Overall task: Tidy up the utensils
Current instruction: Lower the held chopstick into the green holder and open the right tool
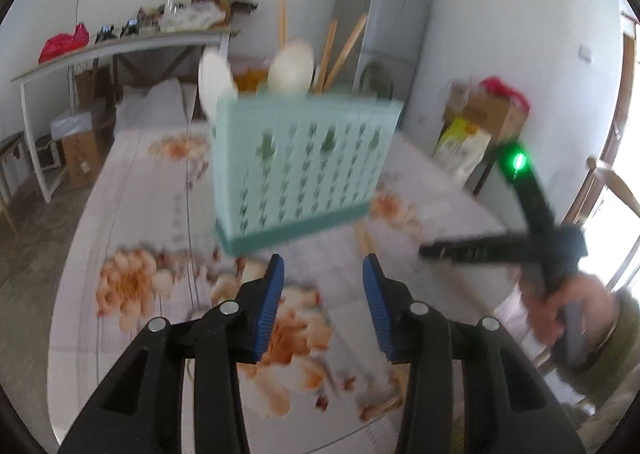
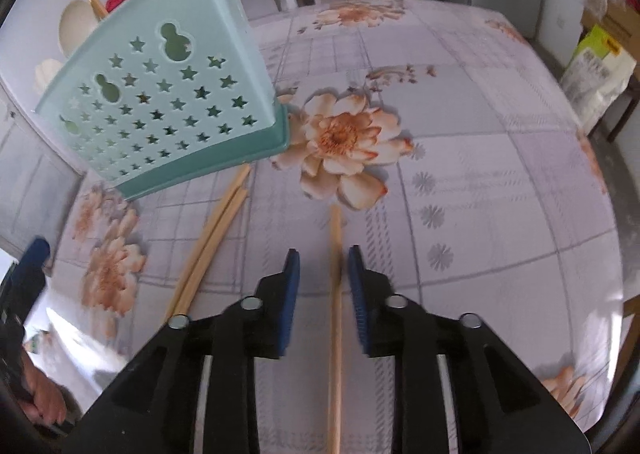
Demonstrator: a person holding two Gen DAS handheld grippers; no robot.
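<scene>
Partly done: spoons and some chopsticks stand in the green holder point(image 2: 168, 101) at far left, three chopsticks on table remain, right gripper point(image 2: 323, 266) spread around one chopstick point(image 2: 335, 294), left gripper point(image 1: 323, 274) spread, empty.

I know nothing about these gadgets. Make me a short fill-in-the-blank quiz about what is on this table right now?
1. The pale green holder has cut-outs shaped like gourds and ____.
2. Between the open blue pads of the right hand-held gripper lies one wooden ____.
3. The tablecloth is printed with large ____.
4. Nothing lies between the pads of the left hand-held gripper, which stand ____.

Missing words: stars; chopstick; flowers; open
</scene>
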